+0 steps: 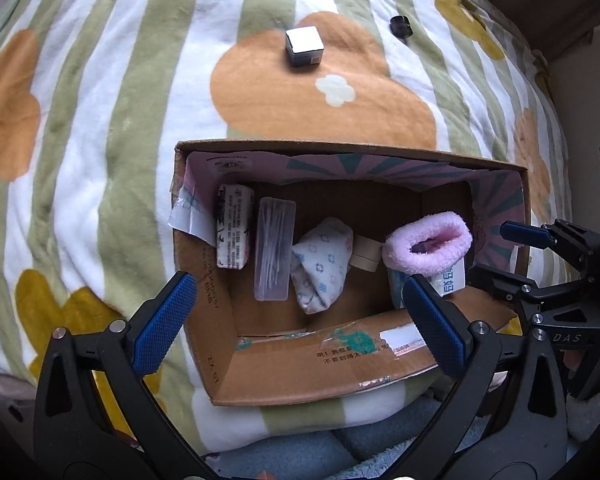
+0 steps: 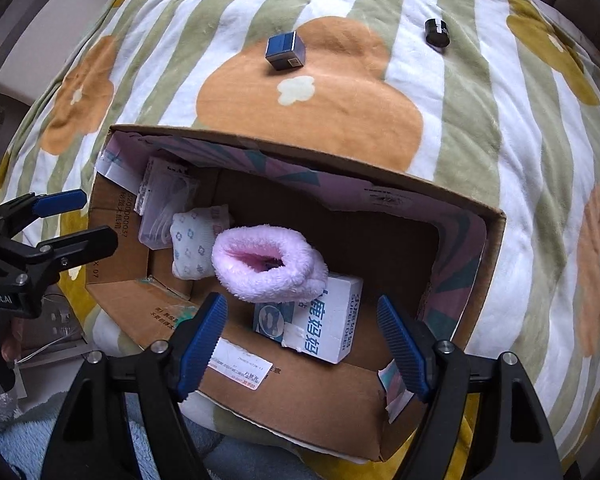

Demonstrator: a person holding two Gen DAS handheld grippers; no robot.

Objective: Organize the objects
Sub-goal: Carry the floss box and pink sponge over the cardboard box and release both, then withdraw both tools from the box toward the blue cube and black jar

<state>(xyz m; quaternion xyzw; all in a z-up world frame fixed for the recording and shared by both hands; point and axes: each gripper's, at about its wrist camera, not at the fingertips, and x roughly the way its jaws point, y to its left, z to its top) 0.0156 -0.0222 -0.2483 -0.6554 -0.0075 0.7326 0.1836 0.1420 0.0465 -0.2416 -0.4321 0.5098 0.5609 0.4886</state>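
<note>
Inside, the cardboard box (image 1: 300, 376) on the flower-striped blanket (image 1: 100, 120) holds a fluffy pink sock (image 2: 268, 264) lying on a white-and-blue carton (image 2: 328, 332) printed "SUPER DEER", a folded floral cloth (image 1: 320, 264), a clear case (image 1: 274, 248), a printed packet (image 1: 234, 232) and a tape roll (image 1: 366, 254). Beyond the box sit a small cube box (image 1: 304, 46) and a black cylinder (image 1: 401, 26). Both the left gripper (image 1: 300, 320) and the right gripper (image 2: 308, 348) hang over the box with jaws apart, holding nothing. The box's Chinese print is too small to read.
</note>
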